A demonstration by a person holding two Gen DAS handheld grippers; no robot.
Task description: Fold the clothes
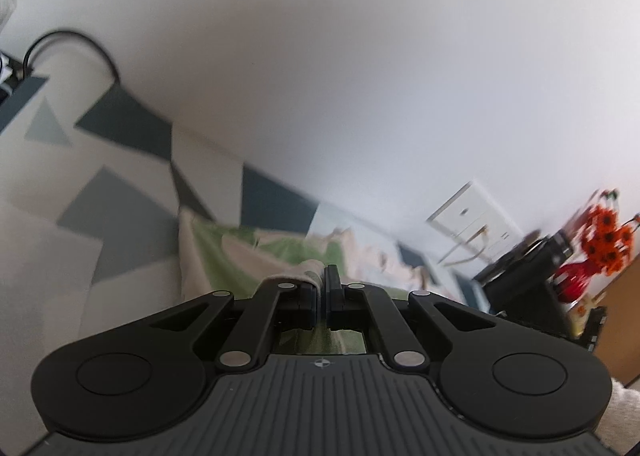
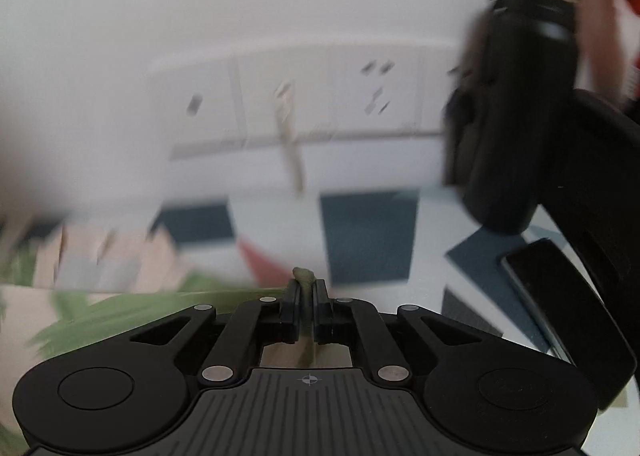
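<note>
Left gripper (image 1: pixel 323 276): jaws pressed together on a rolled edge of the garment (image 1: pixel 256 252), a cream cloth with a green leaf print. Tilted upward toward the white wall (image 1: pixel 360 76); the cloth drapes away from the fingertips, left and far, over the patterned cover (image 1: pixel 120 208).

Right gripper (image 2: pixel 306 288): jaws pinching a thin green fold of the same garment (image 2: pixel 120 308); a small nub of cloth pokes past the fingertips. Aimed level at a wall socket panel (image 2: pixel 304 96), a black bottle (image 2: pixel 516 96) standing close at right. Both views blurred, so the tools look to be in motion.

Risks, as judged:
- Right-side hold is narrow; a quick pull could draw the fold out and drop that corner.
- Uneven height between the two tools would lay a skewed crease.
- A swing to the right could knock the bottle, or the red vase of orange flowers (image 1: pixel 600 244) seen far right.
</note>
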